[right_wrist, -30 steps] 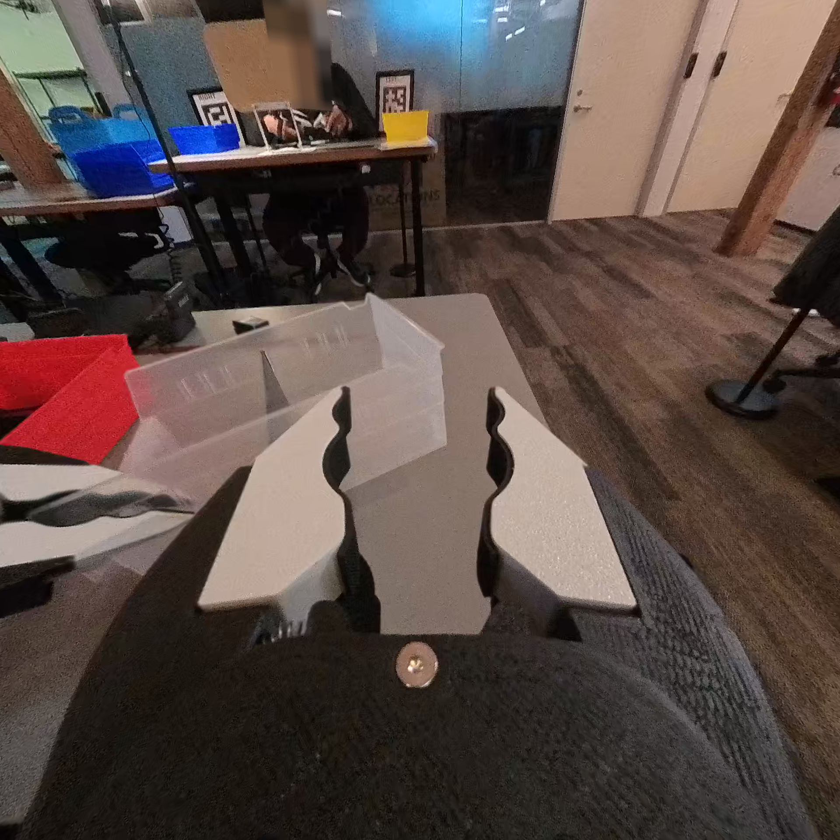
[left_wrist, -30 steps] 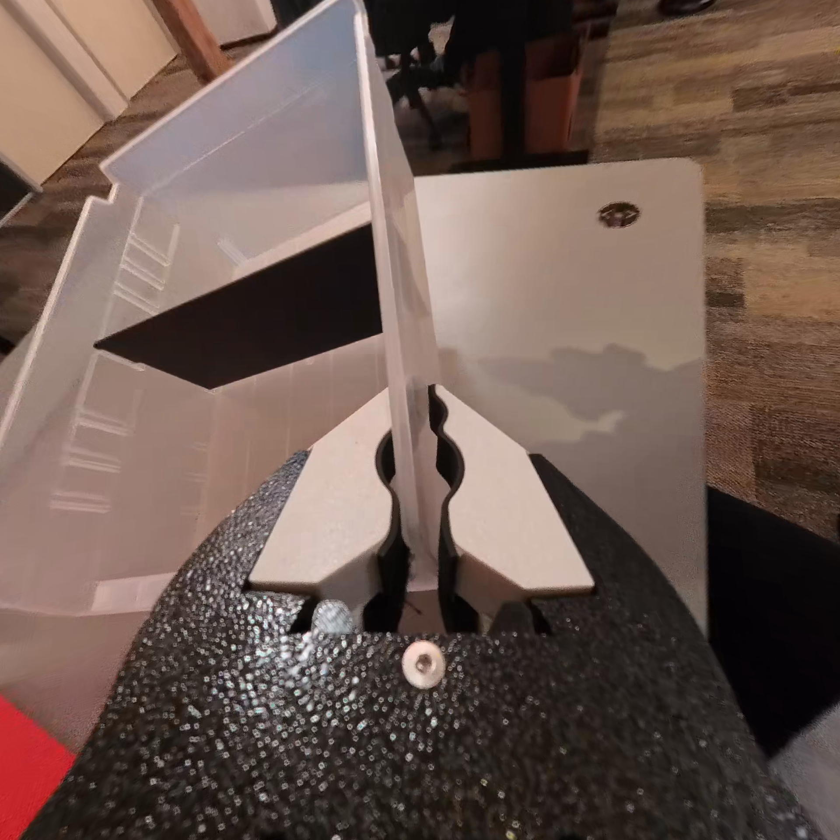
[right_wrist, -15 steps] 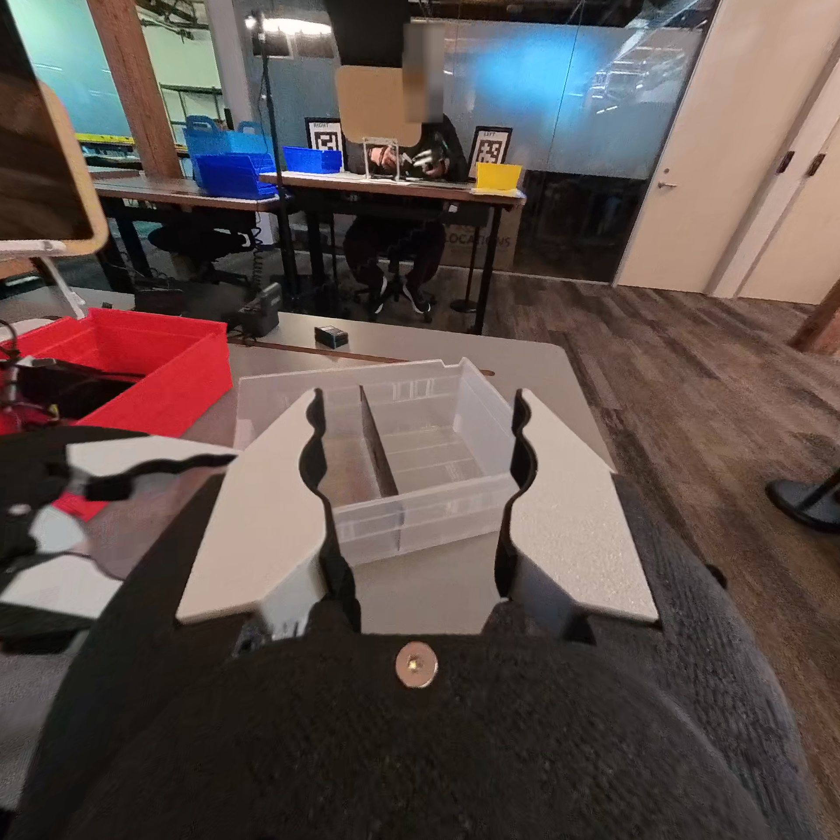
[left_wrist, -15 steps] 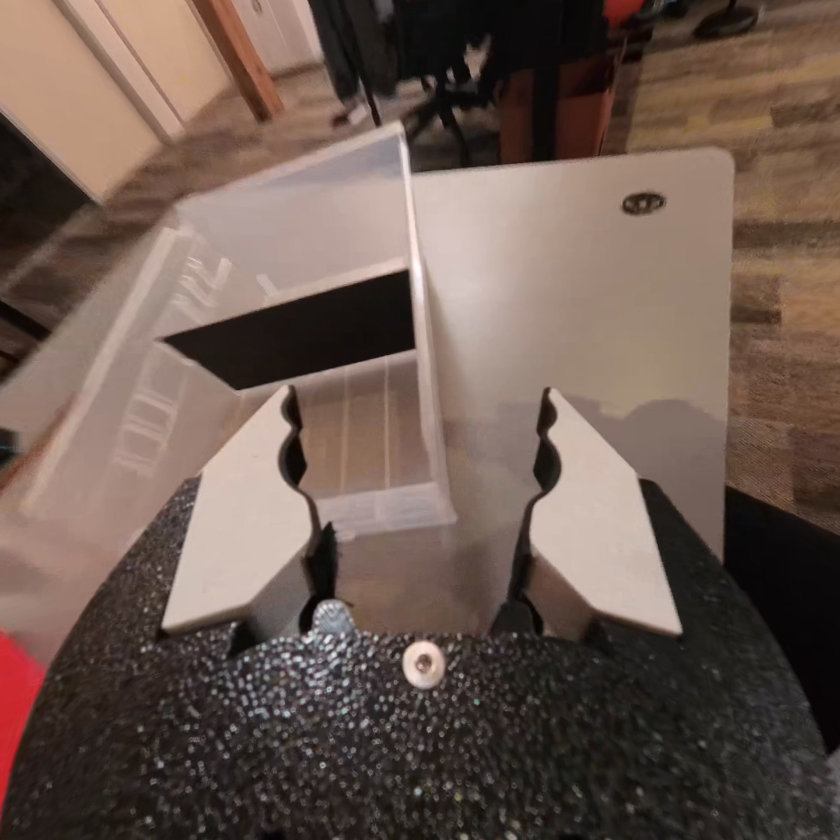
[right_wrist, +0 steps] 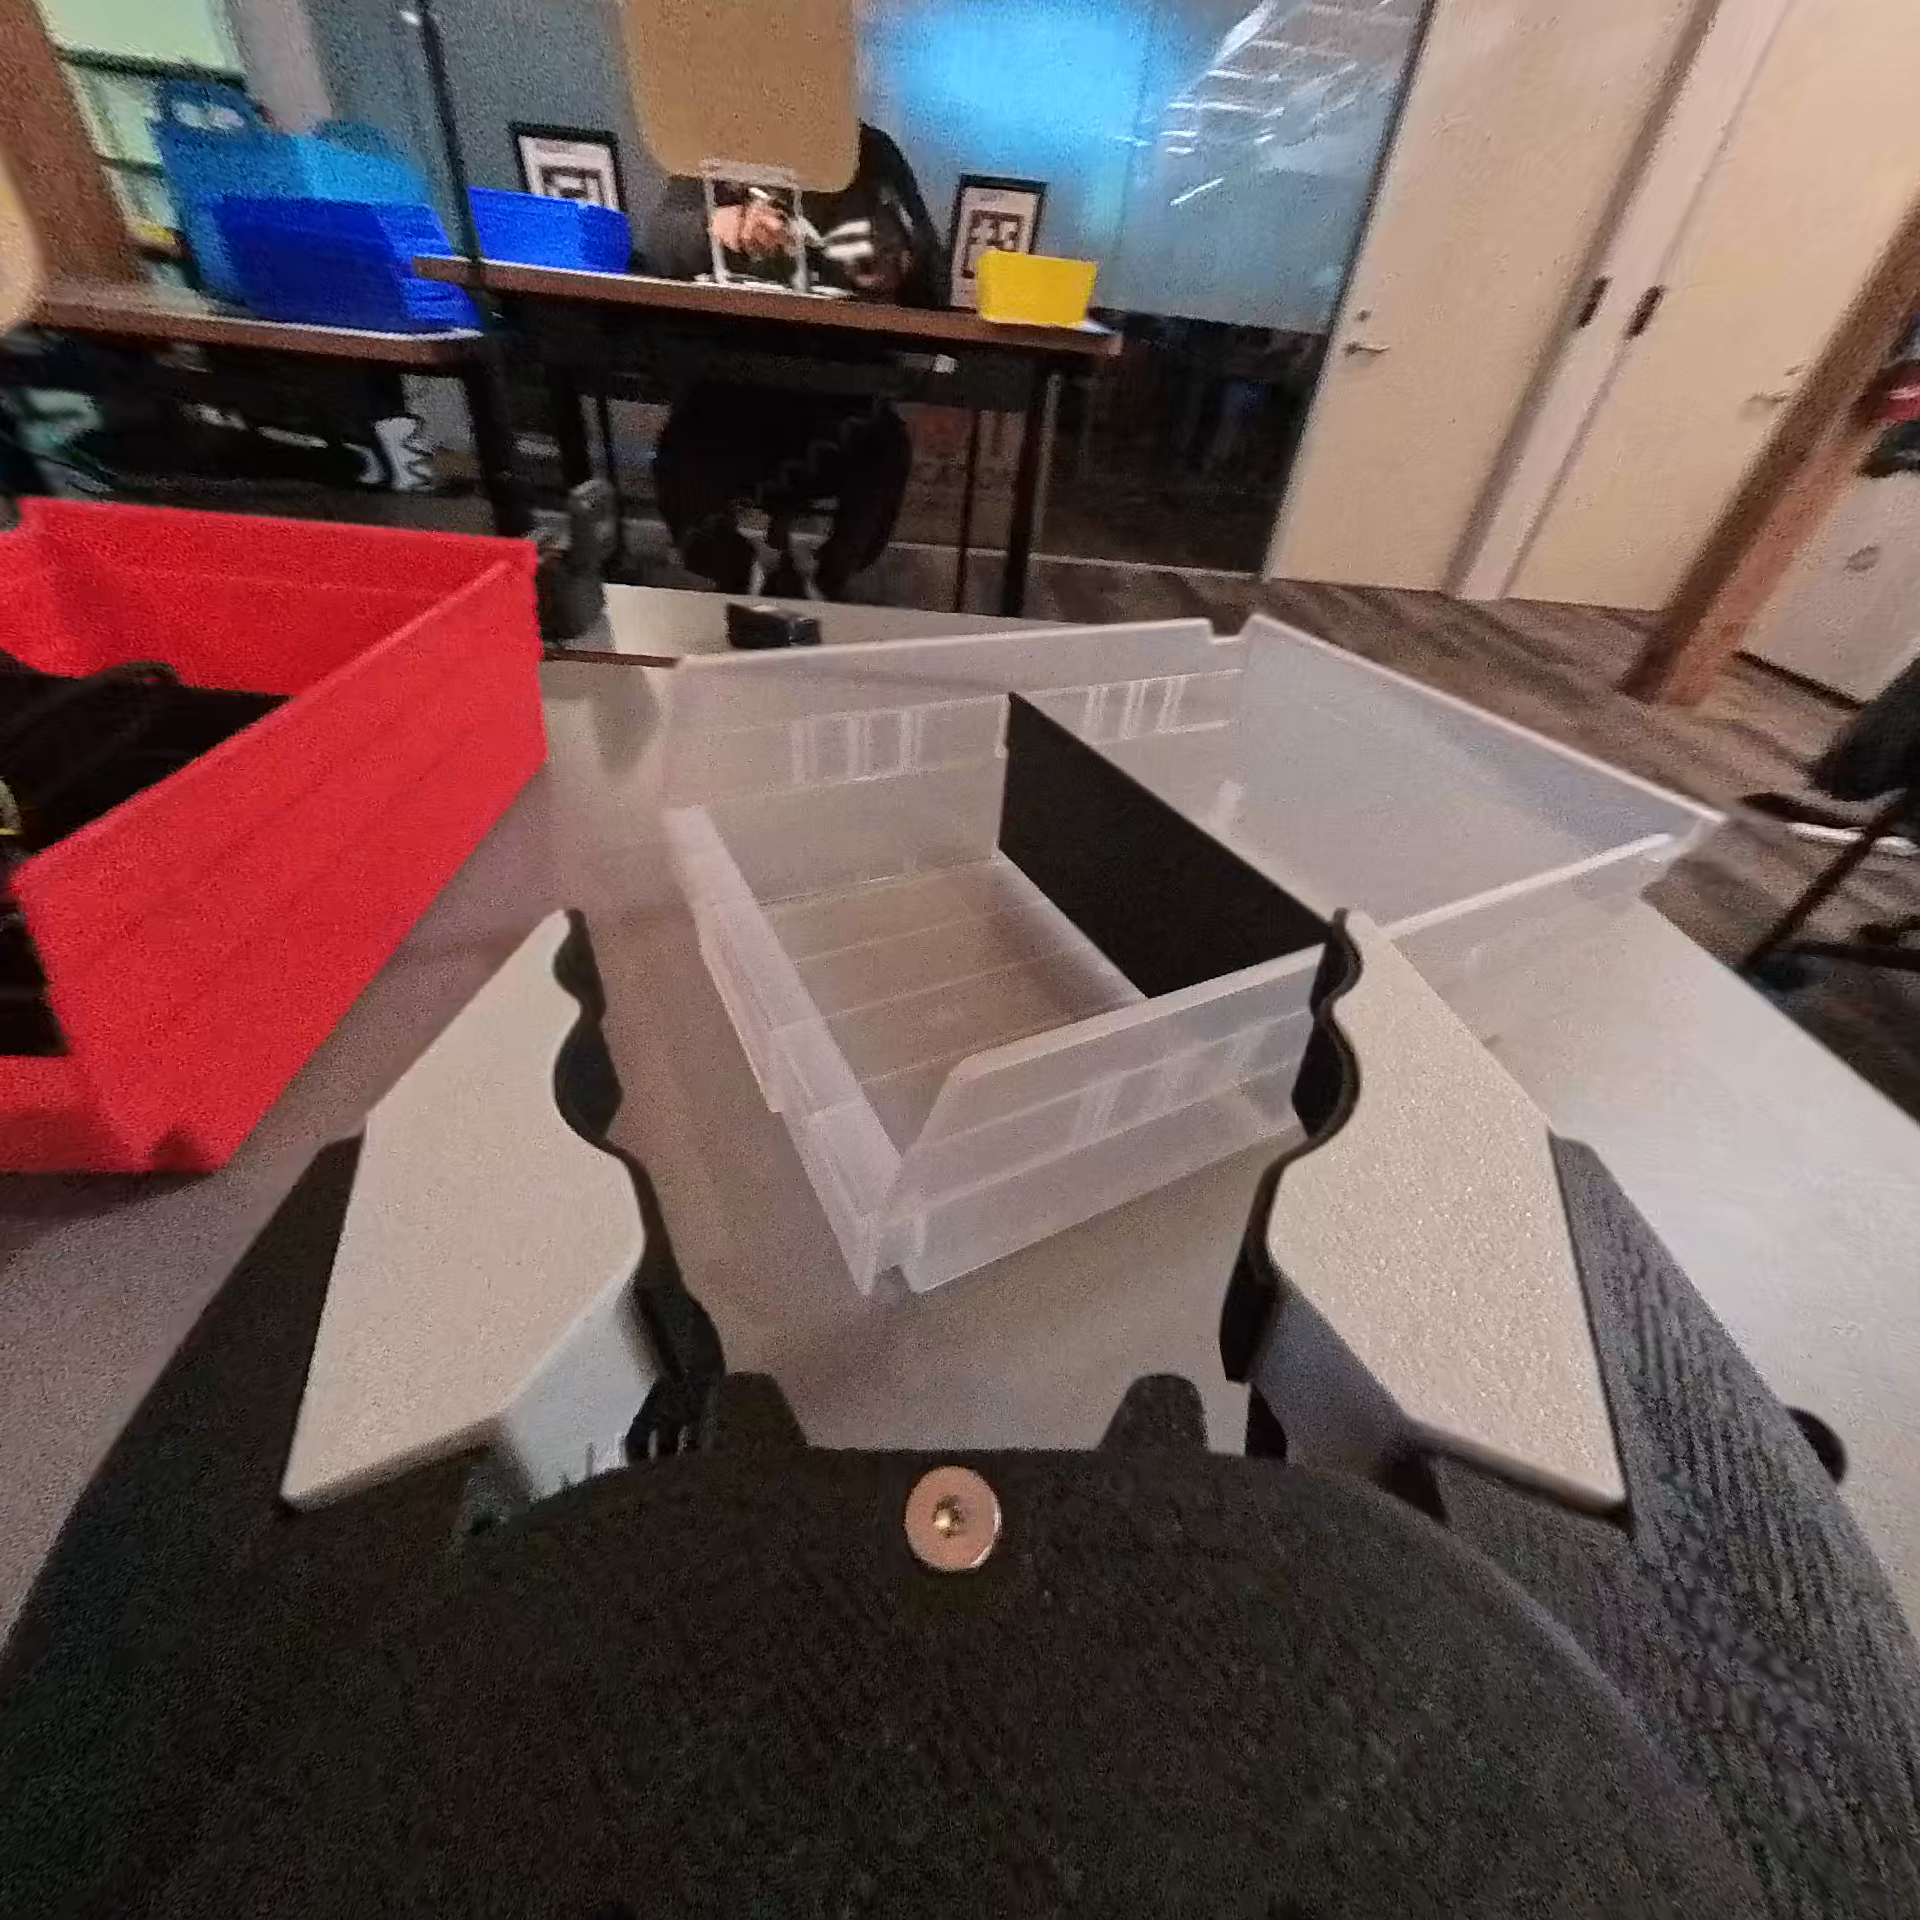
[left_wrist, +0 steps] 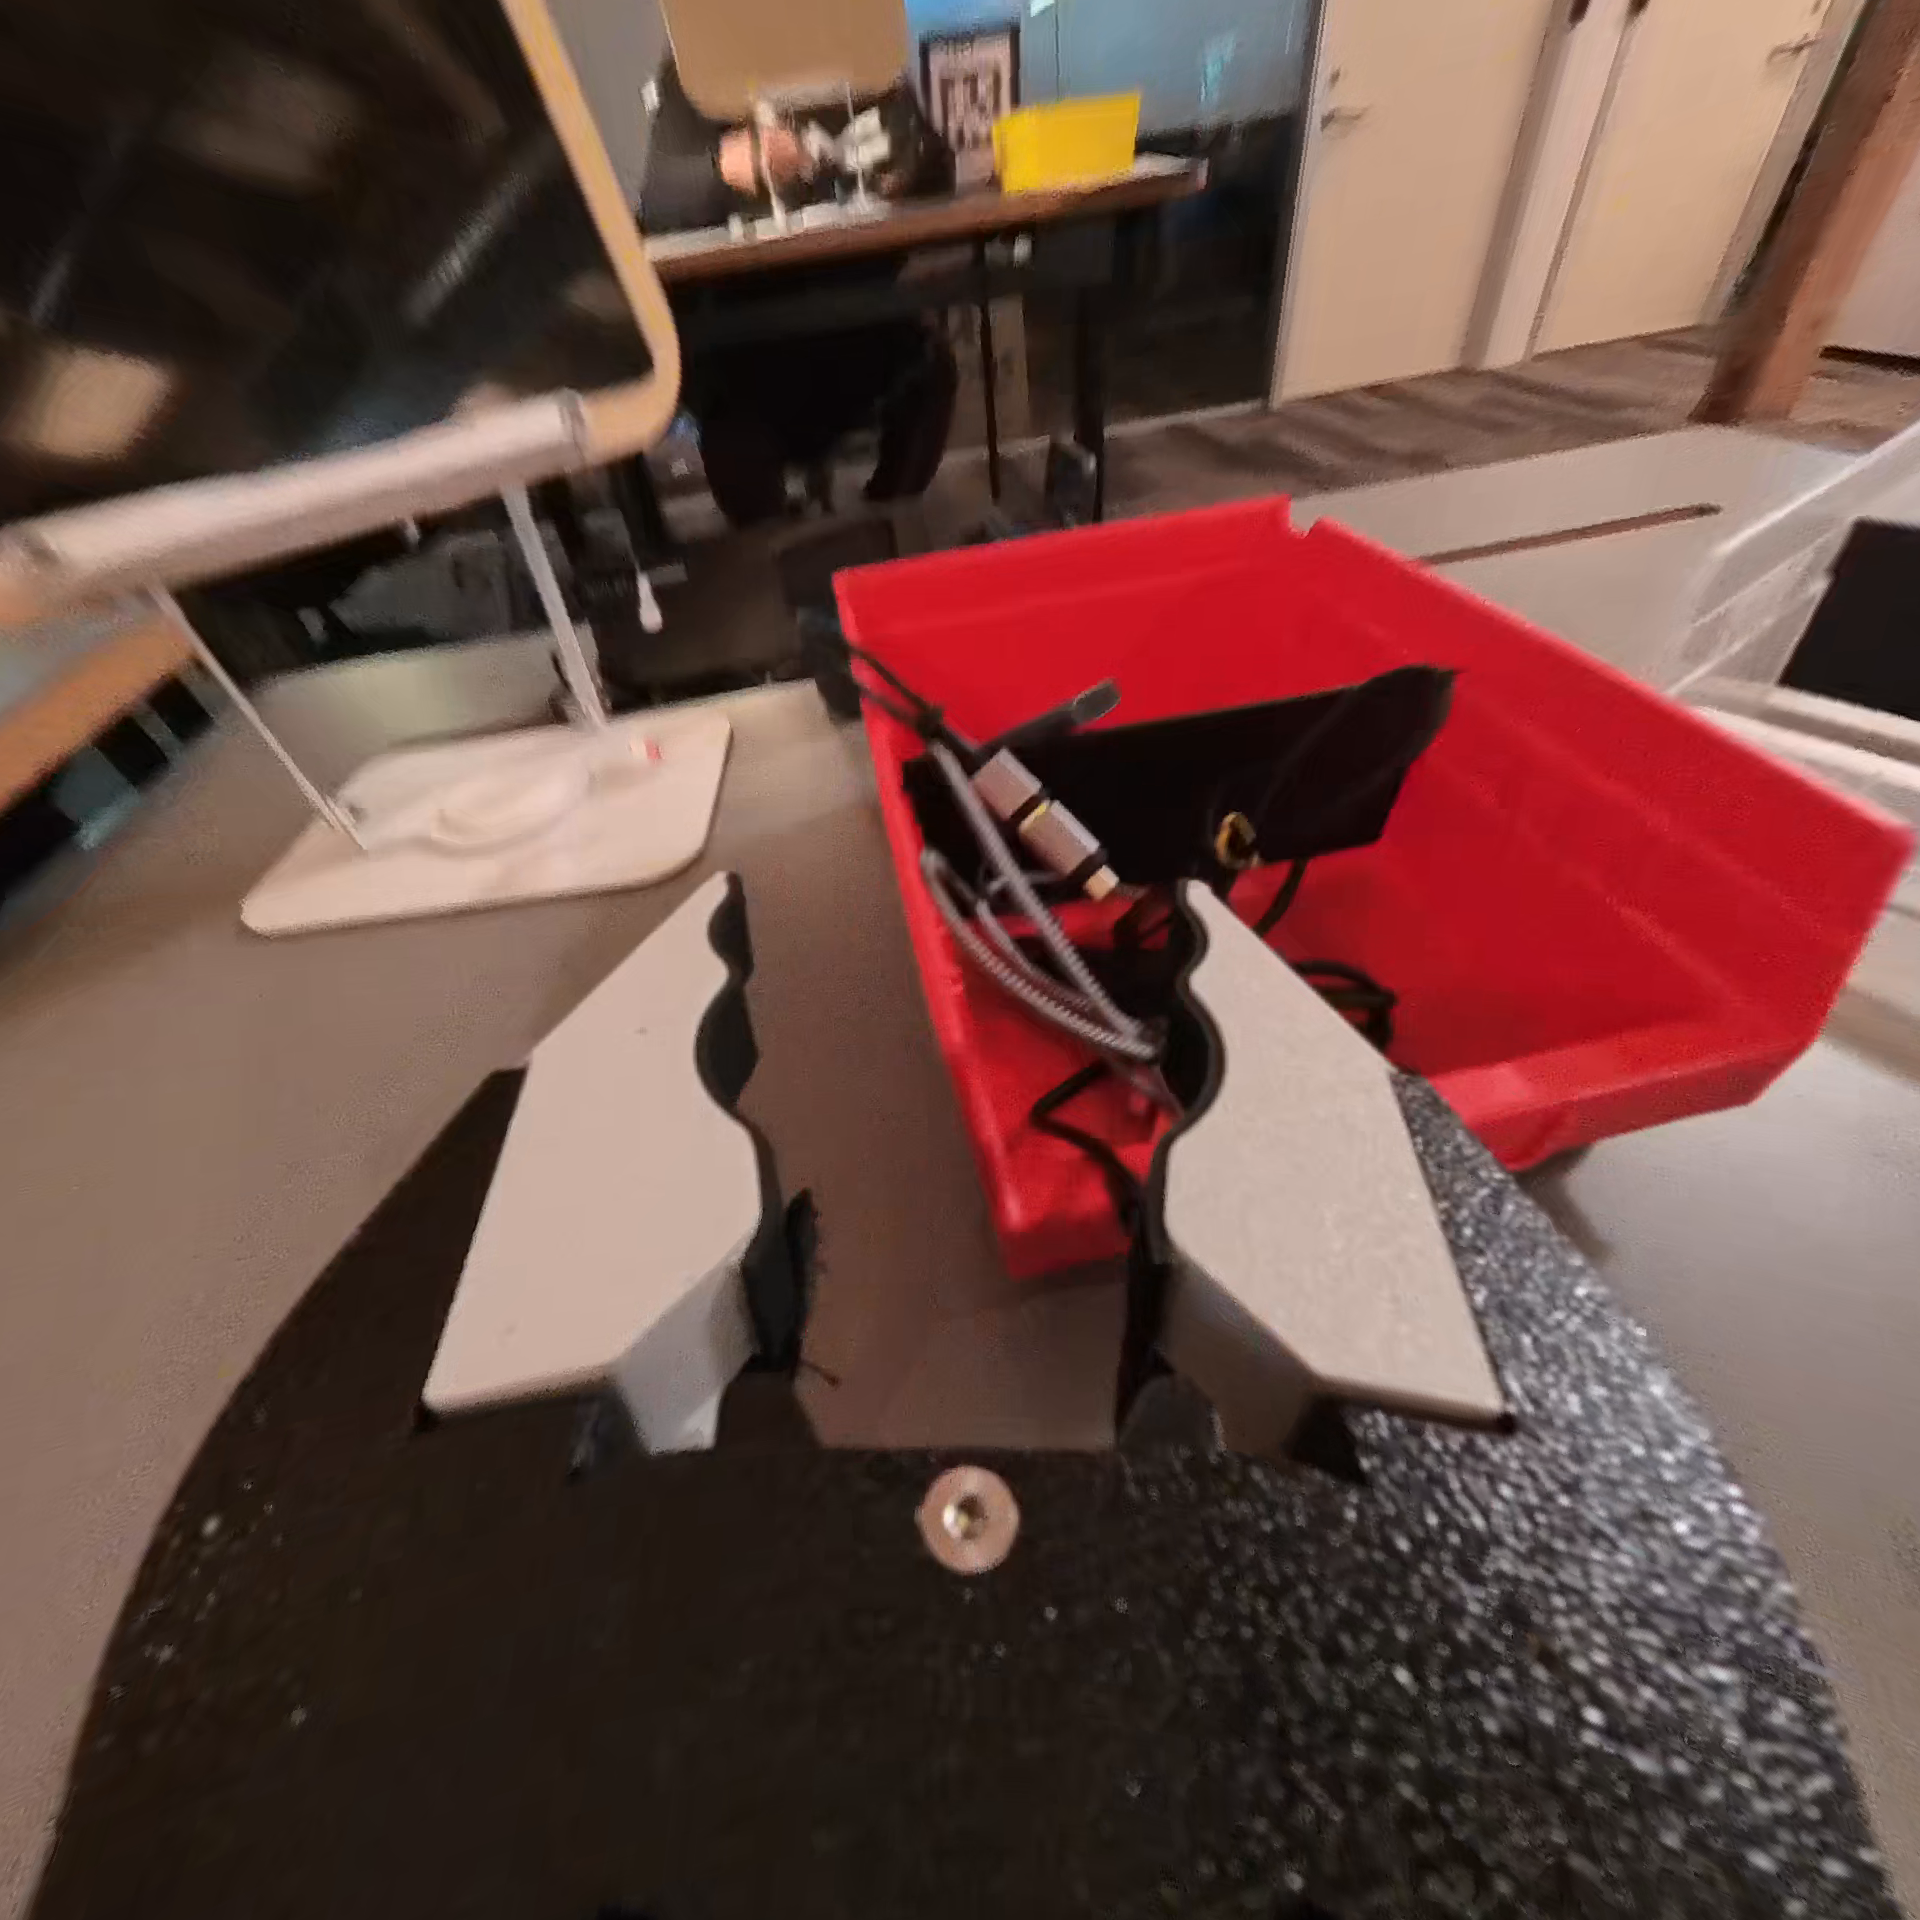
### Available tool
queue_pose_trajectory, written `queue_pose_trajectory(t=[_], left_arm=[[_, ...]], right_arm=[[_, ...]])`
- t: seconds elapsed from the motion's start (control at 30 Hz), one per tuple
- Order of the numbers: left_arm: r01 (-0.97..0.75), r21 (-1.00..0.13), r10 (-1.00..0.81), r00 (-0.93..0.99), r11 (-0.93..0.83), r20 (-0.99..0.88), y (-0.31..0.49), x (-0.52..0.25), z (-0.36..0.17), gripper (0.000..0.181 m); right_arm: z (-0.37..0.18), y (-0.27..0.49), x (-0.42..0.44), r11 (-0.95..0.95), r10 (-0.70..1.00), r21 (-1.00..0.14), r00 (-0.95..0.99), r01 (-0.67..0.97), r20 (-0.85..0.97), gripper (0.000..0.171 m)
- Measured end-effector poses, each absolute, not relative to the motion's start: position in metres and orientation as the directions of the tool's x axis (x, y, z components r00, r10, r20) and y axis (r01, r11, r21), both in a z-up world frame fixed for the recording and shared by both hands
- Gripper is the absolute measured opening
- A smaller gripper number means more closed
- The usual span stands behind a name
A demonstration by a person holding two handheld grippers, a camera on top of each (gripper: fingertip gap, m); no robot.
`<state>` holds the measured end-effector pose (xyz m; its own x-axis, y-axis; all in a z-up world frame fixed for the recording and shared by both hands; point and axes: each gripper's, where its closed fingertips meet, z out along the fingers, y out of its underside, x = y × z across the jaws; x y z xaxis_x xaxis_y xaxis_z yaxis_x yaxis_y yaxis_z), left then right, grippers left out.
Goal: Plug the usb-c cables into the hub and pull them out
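Note:
A red bin point(left_wrist: 1621, 862) sits on the grey table and holds braided grey cables point(left_wrist: 1039, 987), thin black cables, a grey metal plug-like piece point(left_wrist: 1049, 831) and a black pouch point(left_wrist: 1268, 769). I cannot pick out the hub for certain. My left gripper point(left_wrist: 956, 914) is open and empty, just short of the bin's near left corner. My right gripper point(right_wrist: 956, 925) is open and empty, its fingers either side of the near corner of a clear plastic bin point(right_wrist: 1091, 1132). The red bin also shows at the left of the right wrist view point(right_wrist: 260, 883).
The clear bin has a black divider point(right_wrist: 1132, 883). A tablet point(left_wrist: 312, 208) on a white stand point(left_wrist: 499, 821) is left of the red bin. The clear bin's edge shows at the right of the left wrist view point(left_wrist: 1787, 561). The table's edge point(right_wrist: 1766, 1143) is at the right. A person sits at a far desk.
My left gripper let go of the clear bin's wall, opened and swung left to face the red bin. The clear bin now rests flat on the table. My right gripper moved closer to it.

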<state>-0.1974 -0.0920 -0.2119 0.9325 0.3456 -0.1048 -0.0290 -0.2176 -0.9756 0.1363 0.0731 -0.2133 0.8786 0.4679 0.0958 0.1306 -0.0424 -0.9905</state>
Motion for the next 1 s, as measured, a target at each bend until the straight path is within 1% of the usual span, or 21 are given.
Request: queue_pose_trajectory(t=[0.07, 0.13, 0.17, 0.23, 0.3, 0.37, 0.4, 0.43, 0.5, 0.53, 0.6, 0.67, 0.77, 0.83, 0.9, 1.0], left_arm=[[0.040, -0.966, 0.327, 0.944, -0.256, -0.047, -0.087, -0.209, -0.232, 0.077], [0.079, -0.945, 0.270, 0.963, -0.316, -0.010, -0.078, -0.206, -0.247, 0.077], [0.079, -0.937, 0.266, 0.964, -0.340, -0.016, -0.075, -0.208, -0.252, 0.069], [0.062, -0.927, 0.265, 0.963, -0.371, -0.042, -0.073, -0.210, -0.257, 0.046], [0.038, -0.931, 0.234, 0.971, -0.362, -0.051, -0.071, -0.208, -0.256, 0.016], [0.020, -0.939, 0.251, 0.965, -0.342, -0.071, -0.073, -0.210, -0.257, 0.014], [0.005, -0.940, 0.262, 0.961, -0.340, -0.090, -0.075, -0.212, -0.257, 0.013], [-0.011, -0.939, 0.273, 0.956, -0.344, -0.112, -0.077, -0.215, -0.258, 0.012], [-0.031, -0.935, 0.286, 0.948, -0.354, -0.140, -0.081, -0.220, -0.258, 0.012], [-0.030, -0.934, 0.290, 0.947, -0.357, -0.141, -0.083, -0.222, -0.258, 0.012], [-0.020, -0.932, 0.310, 0.940, -0.362, -0.140, -0.091, -0.230, -0.257, 0.012], [-0.008, -0.931, 0.343, 0.928, -0.366, -0.143, -0.102, -0.242, -0.257, 0.012], [0.004, -0.927, 0.403, 0.901, -0.375, -0.159, -0.125, -0.264, -0.257, 0.013], [0.019, -0.924, 0.432, 0.888, -0.381, -0.159, -0.141, -0.280, -0.256, 0.013], [0.044, -0.923, 0.460, 0.875, -0.382, -0.149, -0.157, -0.297, -0.255, 0.013], [0.063, -0.920, 0.467, 0.873, -0.387, -0.137, -0.174, -0.318, -0.255, 0.014]], right_arm=[[-0.218, 0.083, 0.142, -0.025, 0.397, -0.985, 0.906, 0.169, 0.146, 0.126], [-0.231, 0.095, 0.147, -0.095, 0.384, -0.981, 0.915, 0.169, 0.120, 0.119], [-0.237, 0.099, 0.147, -0.133, 0.400, -0.979, 0.912, 0.157, 0.092, 0.110], [-0.237, 0.103, 0.156, -0.133, 0.385, -0.976, 0.917, 0.172, 0.109, 0.091], [-0.237, 0.104, 0.167, -0.140, 0.383, -0.968, 0.913, 0.206, 0.139, 0.070], [-0.238, 0.102, 0.174, -0.166, 0.434, -0.963, 0.892, 0.214, 0.124, 0.065], [-0.238, 0.103, 0.181, -0.187, 0.434, -0.959, 0.894, 0.212, 0.113, 0.052], [-0.238, 0.103, 0.186, -0.210, 0.455, -0.955, 0.885, 0.211, 0.096, 0.050], [-0.241, 0.102, 0.192, -0.288, 0.517, -0.938, 0.856, 0.191, 0.016, 0.041], [-0.242, 0.104, 0.199, -0.308, 0.519, -0.932, 0.855, 0.190, 0.003, 0.034], [-0.242, 0.110, 0.216, -0.335, 0.508, -0.920, 0.861, 0.205, 0.006, 0.027], [-0.243, 0.119, 0.236, -0.349, 0.477, -0.908, 0.878, 0.232, 0.042, 0.020], [-0.244, 0.131, 0.266, -0.377, 0.462, -0.888, 0.885, 0.264, 0.067, 0.015], [-0.244, 0.138, 0.280, -0.388, 0.512, -0.869, 0.856, 0.307, 0.073, 0.013], [-0.245, 0.145, 0.289, -0.368, 0.593, -0.847, 0.799, 0.383, 0.103, 0.013], [-0.245, 0.156, 0.302, -0.351, 0.665, -0.812, 0.734, 0.466, 0.133, 0.012]])
